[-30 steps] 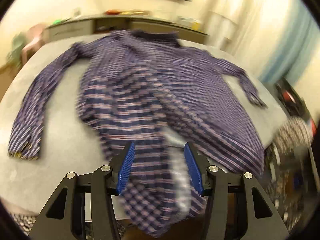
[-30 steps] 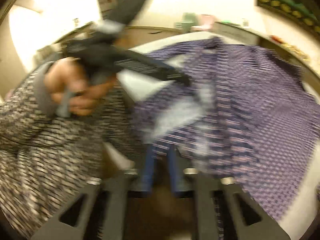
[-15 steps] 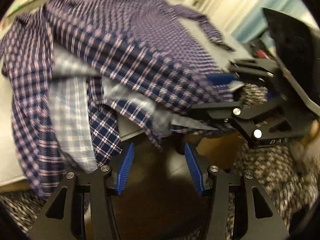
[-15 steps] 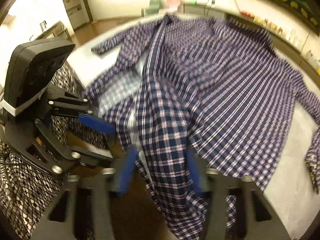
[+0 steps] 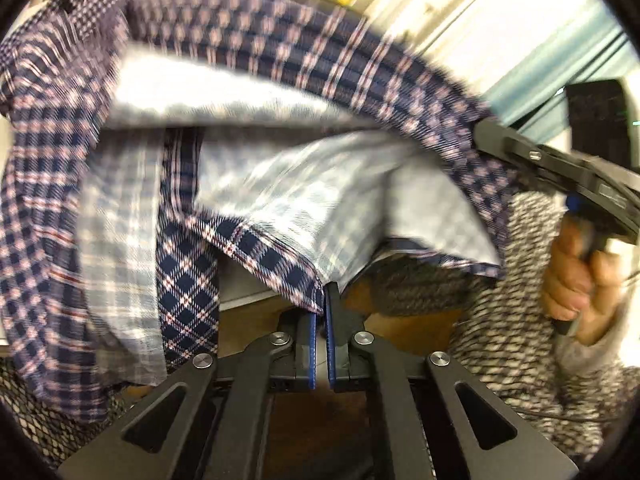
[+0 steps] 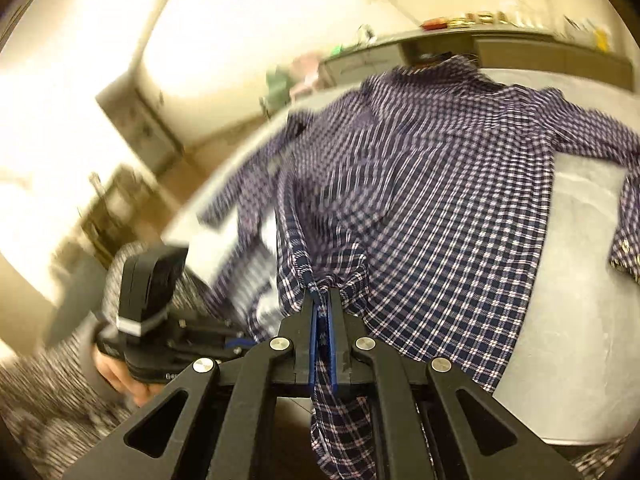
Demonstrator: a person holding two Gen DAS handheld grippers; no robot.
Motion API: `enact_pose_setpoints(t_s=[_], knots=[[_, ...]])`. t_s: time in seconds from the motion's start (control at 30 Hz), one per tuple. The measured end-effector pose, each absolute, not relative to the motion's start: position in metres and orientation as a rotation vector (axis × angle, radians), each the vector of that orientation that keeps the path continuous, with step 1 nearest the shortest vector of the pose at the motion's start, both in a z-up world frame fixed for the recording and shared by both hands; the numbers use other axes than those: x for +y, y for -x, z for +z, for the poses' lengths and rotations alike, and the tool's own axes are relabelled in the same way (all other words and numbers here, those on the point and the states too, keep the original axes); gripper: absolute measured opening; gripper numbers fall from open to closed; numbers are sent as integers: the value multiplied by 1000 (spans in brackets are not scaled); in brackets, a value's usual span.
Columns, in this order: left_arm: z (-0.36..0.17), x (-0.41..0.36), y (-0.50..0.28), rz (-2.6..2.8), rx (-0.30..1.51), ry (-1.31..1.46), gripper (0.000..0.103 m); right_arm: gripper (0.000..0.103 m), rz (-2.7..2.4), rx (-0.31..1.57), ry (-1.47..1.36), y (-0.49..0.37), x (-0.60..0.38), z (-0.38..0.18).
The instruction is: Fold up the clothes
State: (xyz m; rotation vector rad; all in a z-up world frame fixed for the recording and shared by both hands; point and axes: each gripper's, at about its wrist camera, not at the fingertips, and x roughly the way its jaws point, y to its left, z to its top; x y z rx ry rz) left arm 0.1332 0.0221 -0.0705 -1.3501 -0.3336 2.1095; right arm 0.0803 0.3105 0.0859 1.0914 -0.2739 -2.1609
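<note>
A: While the plaid shirt (image 6: 440,200) lies spread on the grey table (image 6: 580,280), its hem at the near edge is pinched by the left gripper (image 5: 321,300) and the right gripper (image 6: 321,300).

B: The hem grasp is judged done; an even lift toward the collar is called for.

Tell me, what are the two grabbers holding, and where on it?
Both hold the plaid shirt by its bottom hem. The left gripper has just closed on a hem corner; the right gripper has just closed on a bunch of the hem, with cloth trailing between its fingers.
</note>
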Motion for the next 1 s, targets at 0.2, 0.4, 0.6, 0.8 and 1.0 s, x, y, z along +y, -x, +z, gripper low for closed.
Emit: enact_pose_setpoints(t_s=[0.2, 0.4, 0.6, 0.8, 1.0], knots=[[-46, -3, -152, 2115, -459, 1292, 4, 5, -2196, -535, -1055, -69, 354, 92], [-19, -53, -180, 2168, -346, 1386, 4, 5, -2205, -439, -1098, -70, 346, 88], [-3, -52, -175, 2286, -90, 1422, 14, 8, -2172, -114, -1171, -79, 289, 77], [55, -38, -125, 2400, 90, 1203, 50, 38, -2219, -38, -1226, -43, 295, 83], [62, -45, -9, 2558, 190, 1232, 50, 43, -2370, 19, -1277, 33, 329, 102]])
